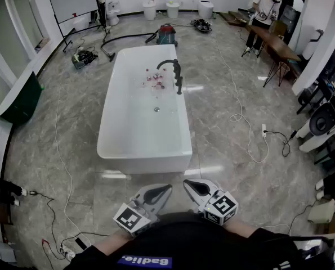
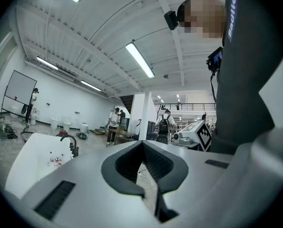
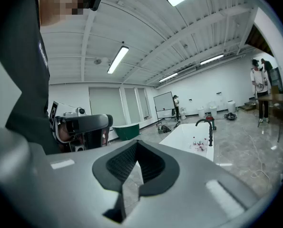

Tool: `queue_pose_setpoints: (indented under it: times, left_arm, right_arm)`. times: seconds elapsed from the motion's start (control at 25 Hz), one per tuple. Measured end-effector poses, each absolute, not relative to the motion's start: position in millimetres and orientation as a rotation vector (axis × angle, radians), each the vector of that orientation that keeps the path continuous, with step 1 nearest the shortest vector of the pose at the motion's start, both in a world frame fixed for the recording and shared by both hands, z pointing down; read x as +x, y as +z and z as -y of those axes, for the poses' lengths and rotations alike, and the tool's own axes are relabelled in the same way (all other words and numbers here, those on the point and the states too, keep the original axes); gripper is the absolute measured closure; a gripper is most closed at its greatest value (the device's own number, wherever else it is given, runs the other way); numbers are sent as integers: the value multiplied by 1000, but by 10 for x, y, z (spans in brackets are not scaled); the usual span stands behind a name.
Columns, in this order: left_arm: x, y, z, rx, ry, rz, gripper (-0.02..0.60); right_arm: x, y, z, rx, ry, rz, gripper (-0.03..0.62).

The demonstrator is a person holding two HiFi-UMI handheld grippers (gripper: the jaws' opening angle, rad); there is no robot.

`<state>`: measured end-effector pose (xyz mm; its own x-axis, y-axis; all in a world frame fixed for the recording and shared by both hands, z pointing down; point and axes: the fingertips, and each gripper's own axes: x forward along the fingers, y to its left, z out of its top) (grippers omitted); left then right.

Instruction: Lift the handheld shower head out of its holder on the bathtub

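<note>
- Head view: the slim black shower head (image 1: 179, 85) stands upright in its holder on the white bathtub's (image 1: 115, 146) right rim.
- Left gripper (image 1: 166, 188) and right gripper (image 1: 187, 184), near, well apart from it: jaws closed, empty.

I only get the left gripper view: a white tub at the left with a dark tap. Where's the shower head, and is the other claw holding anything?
Observer: In the head view the shower head stands dark on the right rim of the tub, just nearer than the tap.
Operator: And the other claw?
Observer: The right gripper is shut, with nothing in it.
Operator: Are we close?
Observer: No. From above, the left gripper and the right one sit by the person's body, with floor between them and the tub.
</note>
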<state>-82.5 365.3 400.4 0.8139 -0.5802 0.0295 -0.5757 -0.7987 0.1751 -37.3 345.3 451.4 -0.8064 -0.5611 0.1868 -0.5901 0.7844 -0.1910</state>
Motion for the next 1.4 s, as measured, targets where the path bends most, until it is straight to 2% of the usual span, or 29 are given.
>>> queue_pose_setpoints:
  times: [0.8, 1.4]
  left_arm:
    - [-708, 3963, -3582, 2815, -21, 954, 577]
    - [-23, 4010, -3410, 2814, 4, 1064, 577]
  right_arm:
    - [-201, 4498, -3368, 940, 398, 2880, 592]
    - [567, 4646, -3109, 913, 411, 2888, 592]
